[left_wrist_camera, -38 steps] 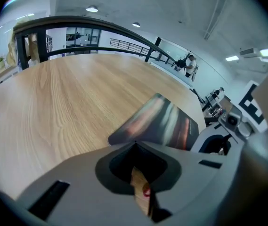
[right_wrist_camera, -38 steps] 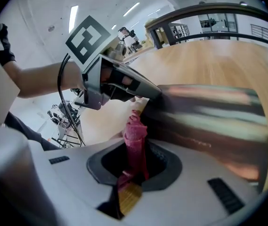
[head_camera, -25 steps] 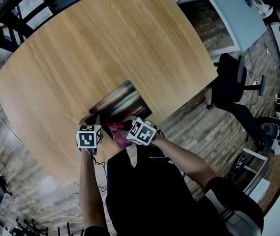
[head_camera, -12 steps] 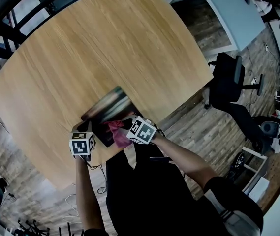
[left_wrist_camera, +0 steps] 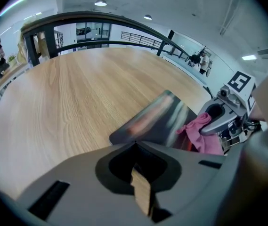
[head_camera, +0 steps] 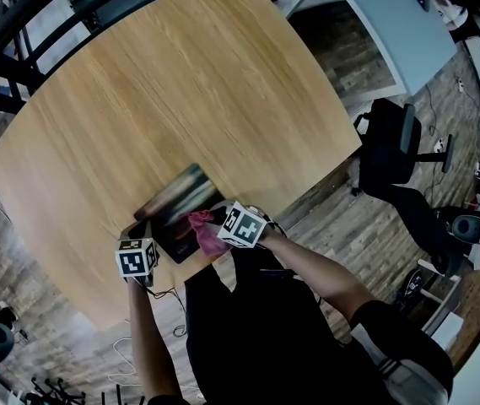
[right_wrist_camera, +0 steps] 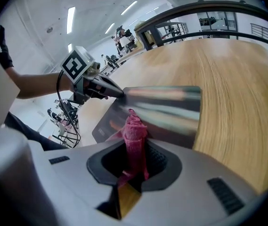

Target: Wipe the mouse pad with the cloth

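Mouse pad (head_camera: 172, 207) — cloth (right_wrist_camera: 134, 126) in R gripper (right_wrist_camera: 134, 147), L gripper (left_wrist_camera: 134, 145) at corner

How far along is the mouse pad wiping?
Done: the cloth is picked up and clamped in the right gripper. In hand: it meets the near end of the mouse pad, and the left gripper pinches a corner. Left: the stretch beyond; what's already wiped doesn't show.

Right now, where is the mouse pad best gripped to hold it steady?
Probably its left corner, from the table edge. The mouse pad lies flat and thin, so only its rim can be pinched; the cloth in the right gripper sits on its right side.
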The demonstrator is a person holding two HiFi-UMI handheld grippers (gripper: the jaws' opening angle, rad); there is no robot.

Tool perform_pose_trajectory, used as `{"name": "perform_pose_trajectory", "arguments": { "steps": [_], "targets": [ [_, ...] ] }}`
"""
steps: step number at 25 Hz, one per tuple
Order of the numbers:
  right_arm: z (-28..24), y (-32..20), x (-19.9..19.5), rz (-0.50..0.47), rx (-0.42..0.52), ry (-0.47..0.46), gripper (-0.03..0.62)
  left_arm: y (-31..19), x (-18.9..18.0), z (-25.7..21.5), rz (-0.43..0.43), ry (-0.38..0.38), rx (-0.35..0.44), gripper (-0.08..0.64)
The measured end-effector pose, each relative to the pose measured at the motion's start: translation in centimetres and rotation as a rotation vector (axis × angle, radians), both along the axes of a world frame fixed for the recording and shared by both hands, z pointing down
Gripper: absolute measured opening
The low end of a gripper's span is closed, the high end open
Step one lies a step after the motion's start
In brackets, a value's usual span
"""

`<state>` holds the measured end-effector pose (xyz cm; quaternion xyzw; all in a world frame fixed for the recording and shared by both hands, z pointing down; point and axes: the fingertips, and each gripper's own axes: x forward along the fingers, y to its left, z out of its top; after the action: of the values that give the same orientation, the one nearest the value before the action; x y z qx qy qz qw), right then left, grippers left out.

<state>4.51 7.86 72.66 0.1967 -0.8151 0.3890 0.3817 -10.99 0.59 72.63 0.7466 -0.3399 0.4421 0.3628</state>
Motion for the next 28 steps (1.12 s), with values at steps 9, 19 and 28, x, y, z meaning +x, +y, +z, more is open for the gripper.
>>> {"name": "perform_pose_trajectory", "arguments": {
  "steps": [9,19,28],
  "targets": [
    [0.2,-0.9,1.5,-0.097,0.021,-0.003,0.072,0.1,-0.1,0.0,-0.073,-0.030,0.008,0.023],
    [0.2,-3.2,4.4,-0.142,0.066,0.030,0.072,0.0,-0.2,0.0,-0.149,-0.035,0.014,0.023],
    [0.0,-4.8,6.1,-0.162,0.111,0.082,0.072,-0.1,-0.3,0.2,-0.204,-0.038,0.036,0.023]
  ]
}}
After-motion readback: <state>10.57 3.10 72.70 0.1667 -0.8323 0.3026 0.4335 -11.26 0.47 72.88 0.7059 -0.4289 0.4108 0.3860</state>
